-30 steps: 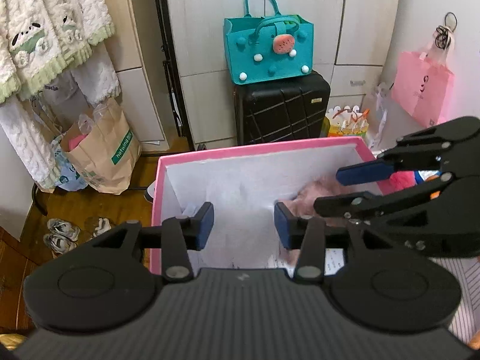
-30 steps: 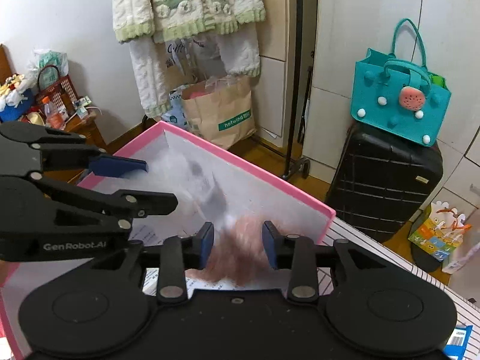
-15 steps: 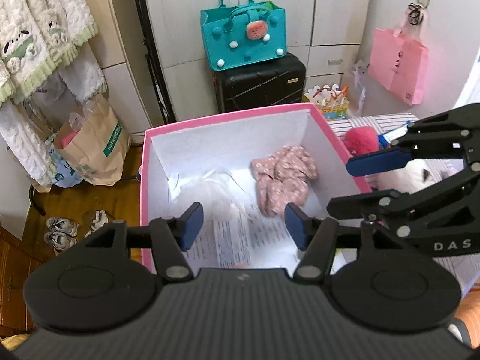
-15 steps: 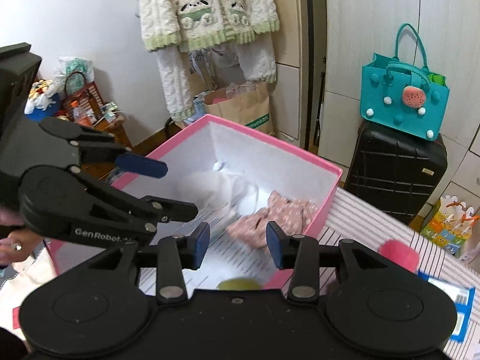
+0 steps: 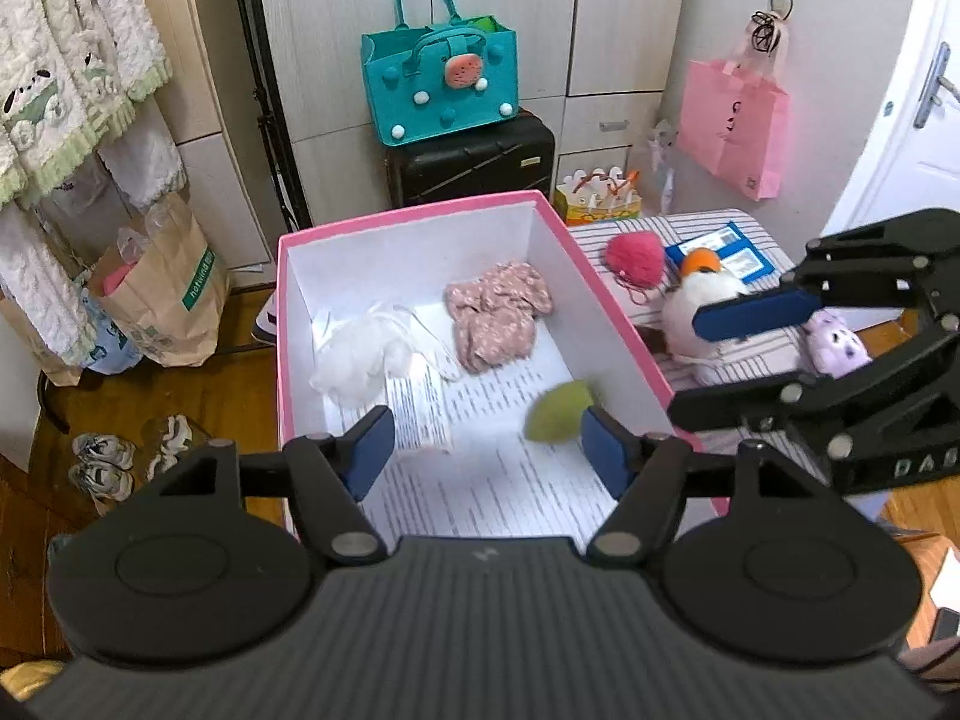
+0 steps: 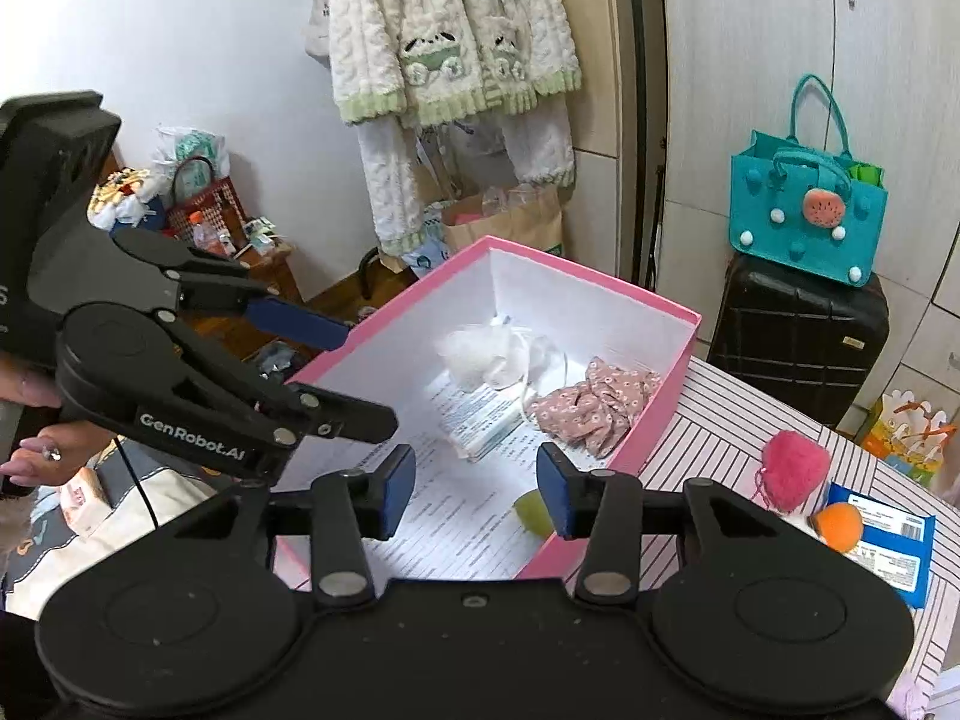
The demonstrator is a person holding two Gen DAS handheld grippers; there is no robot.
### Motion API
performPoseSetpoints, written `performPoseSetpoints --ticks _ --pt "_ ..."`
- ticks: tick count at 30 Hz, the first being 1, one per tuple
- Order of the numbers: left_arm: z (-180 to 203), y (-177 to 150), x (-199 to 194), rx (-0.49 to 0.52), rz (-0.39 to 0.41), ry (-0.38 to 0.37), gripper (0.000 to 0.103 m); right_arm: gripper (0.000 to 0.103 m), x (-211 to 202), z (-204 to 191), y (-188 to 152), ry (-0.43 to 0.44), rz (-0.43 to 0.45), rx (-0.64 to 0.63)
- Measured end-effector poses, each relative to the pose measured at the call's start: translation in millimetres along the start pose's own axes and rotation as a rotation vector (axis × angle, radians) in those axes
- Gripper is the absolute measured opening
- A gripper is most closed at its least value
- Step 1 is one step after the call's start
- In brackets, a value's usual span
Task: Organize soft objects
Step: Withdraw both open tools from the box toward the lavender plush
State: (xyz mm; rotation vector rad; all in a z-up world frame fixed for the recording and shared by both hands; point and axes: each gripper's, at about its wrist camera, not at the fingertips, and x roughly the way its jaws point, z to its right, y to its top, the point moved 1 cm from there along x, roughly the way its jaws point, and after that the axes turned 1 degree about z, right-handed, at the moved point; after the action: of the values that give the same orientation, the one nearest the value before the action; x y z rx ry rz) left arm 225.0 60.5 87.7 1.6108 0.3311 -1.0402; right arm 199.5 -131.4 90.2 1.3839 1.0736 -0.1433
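Observation:
A pink box (image 5: 420, 213) (image 6: 576, 267) with white walls stands open below both grippers. On the printed paper inside lie a pink floral cloth (image 5: 498, 315) (image 6: 591, 405), a white fluffy cloth (image 5: 366, 354) (image 6: 486, 351) and a green ball (image 5: 555, 417) (image 6: 531, 510). My left gripper (image 5: 487, 447) (image 6: 369, 378) hovers over the box's near end, its jaws opening with nothing between them. My right gripper (image 6: 476, 483) (image 5: 684, 363) hangs over the box's right side, jaws also opening and empty.
On the striped table beside the box lie a pink pom-pom (image 5: 636, 258), a white plush with an orange top (image 5: 699, 294), a purple plush (image 5: 834, 345) and a blue packet (image 5: 735, 252). Behind stand a black suitcase (image 5: 474, 162) with a teal bag (image 5: 438, 78), and a paper bag (image 5: 162, 294).
Both grippers have drawn back and up from the box and their jaws have widened. The floral cloth now lies loose in the box, and the green ball has come into sight.

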Motion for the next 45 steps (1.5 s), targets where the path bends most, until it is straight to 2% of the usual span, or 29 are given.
performPoseSetpoints --ticks 7,12,14,17,22,30,38,45 --pt "9 -26 -27 -0.007 -0.013 -0.006 0.07 0.056 -26 -11 -19 0.038 0.006 0.009" --pt "19 -42 -43 0.012 -0.014 0.0 0.077 0.072 -42 -23 -32 0.044 0.002 -0.009" --pt "25 -47 -47 0.04 -0.016 -0.005 0.082 0.084 -46 -28 -39 0.069 -0.016 -0.021" --pt "36 -58 -55 0.087 -0.013 -0.01 0.087 0.091 -55 -29 -52 0.077 -0.005 0.014" --pt "49 -73 -62 0.119 -0.017 -0.022 0.096 0.093 -68 -32 -74 -0.001 0.0 0.008" --pt "63 -95 -62 0.142 -0.015 -0.003 0.098 0.093 -78 -30 -112 -0.089 -0.003 -0.008" --pt "91 -111 -39 0.172 -0.033 -0.042 0.098 0.093 -75 -9 -157 -0.124 0.011 0.068" --pt "111 -119 -19 0.166 0.021 -0.056 0.098 0.093 -77 22 -187 -0.112 0.06 0.142"
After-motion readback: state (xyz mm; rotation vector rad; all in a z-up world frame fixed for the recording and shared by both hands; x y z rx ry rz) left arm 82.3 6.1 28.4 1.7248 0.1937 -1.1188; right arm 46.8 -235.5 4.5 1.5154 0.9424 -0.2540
